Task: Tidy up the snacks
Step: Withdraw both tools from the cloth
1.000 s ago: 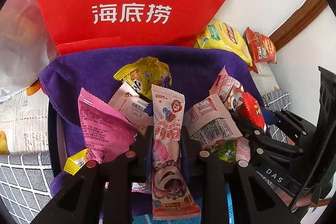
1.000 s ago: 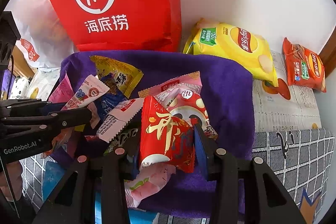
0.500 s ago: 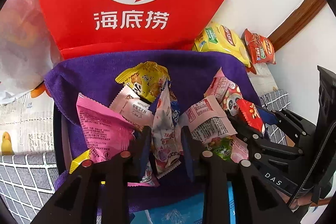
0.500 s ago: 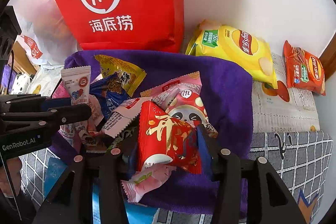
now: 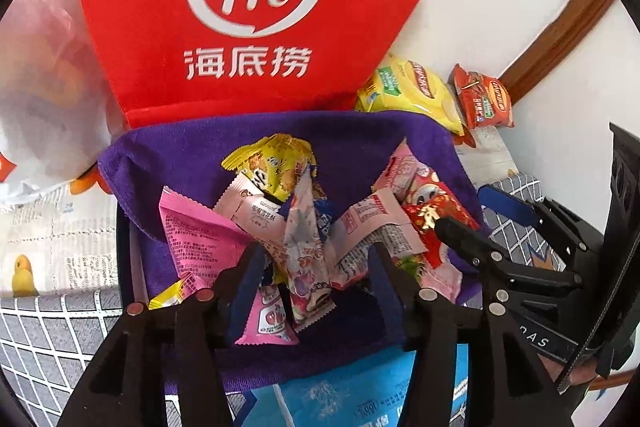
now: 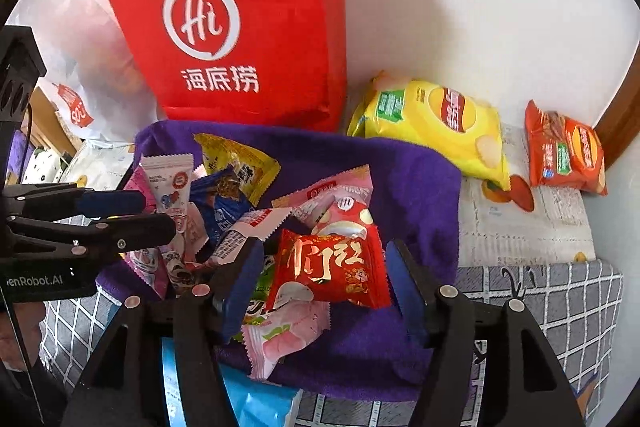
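Both grippers, left (image 5: 316, 267) and right (image 6: 324, 275), have just opened, releasing pink-white packet (image 5: 306, 251) and red packet (image 6: 332, 269) onto the purple-cloth pile (image 6: 416, 187); both drops look done.

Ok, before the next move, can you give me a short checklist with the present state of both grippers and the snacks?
1. Left gripper free of its pink strip packet: ok; jaws have just been opening, packet stands loose between them.
2. Right gripper free of the red packet: ok; jaws have just been opening, gaps show on both sides.
3. Released snacks on the purple cloth: ok.
4. Grippers clear of each other: ok; close, not touching.
5. Yellow chip bag and orange bag gathered: not ok; both lie beside the cloth.
6. Red bag open for loading: cannot tell.
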The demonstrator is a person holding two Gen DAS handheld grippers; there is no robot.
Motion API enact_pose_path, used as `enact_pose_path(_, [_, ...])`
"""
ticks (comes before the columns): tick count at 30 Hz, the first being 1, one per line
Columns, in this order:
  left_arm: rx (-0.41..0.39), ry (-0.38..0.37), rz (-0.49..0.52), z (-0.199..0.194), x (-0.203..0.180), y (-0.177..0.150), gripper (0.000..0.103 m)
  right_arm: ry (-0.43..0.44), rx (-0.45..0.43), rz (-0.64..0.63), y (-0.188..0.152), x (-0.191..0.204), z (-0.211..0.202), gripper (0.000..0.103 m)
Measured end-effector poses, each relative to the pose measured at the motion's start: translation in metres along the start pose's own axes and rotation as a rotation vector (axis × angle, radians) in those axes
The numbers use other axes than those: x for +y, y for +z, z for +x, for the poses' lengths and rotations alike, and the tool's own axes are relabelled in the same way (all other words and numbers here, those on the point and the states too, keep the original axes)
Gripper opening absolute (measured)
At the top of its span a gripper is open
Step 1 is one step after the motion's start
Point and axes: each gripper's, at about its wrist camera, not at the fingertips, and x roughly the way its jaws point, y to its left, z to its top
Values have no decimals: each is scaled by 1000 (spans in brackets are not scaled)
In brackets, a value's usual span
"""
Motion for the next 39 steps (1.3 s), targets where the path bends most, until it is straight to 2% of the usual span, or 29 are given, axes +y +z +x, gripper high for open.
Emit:
enact_pose_path(6, [-63, 34, 37, -31, -12, -4, 60, 1, -54, 18, 3, 0, -30, 63])
enact_pose_path(10, [-118, 63, 35, -59, -18, -20, 66, 1, -82, 28, -2, 8, -55, 65])
enact_pose_path(16, [-197, 77, 49, -105, -26, -55, 77, 8, -105, 66, -28, 20, -91, 65])
enact_pose_path(20, [-262, 100, 50, -135, -30, -81, 80, -5, -127, 95, -52, 25, -120, 65])
enact_pose_path(22, [-288, 106, 50, -147, -32, -94, 83, -14, -139, 110, -64, 28, -133, 68])
enact_pose_path(24, [-313, 115, 53, -158, -35, -105, 86, -36, -158, 113, -77, 32, -148, 80])
enact_pose_path(30, [-382, 180, 75, -181, -46, -138, 94, -65, -221, 121, -110, 41, -183, 95])
enact_pose_path(33, [-397, 192, 80, -186, -51, -151, 95, -82, -235, 127, -123, 45, -192, 100])
enact_pose_path(39, [-407, 216, 83, -191, -57, -170, 95, -95, -241, 150, -141, 46, -202, 101])
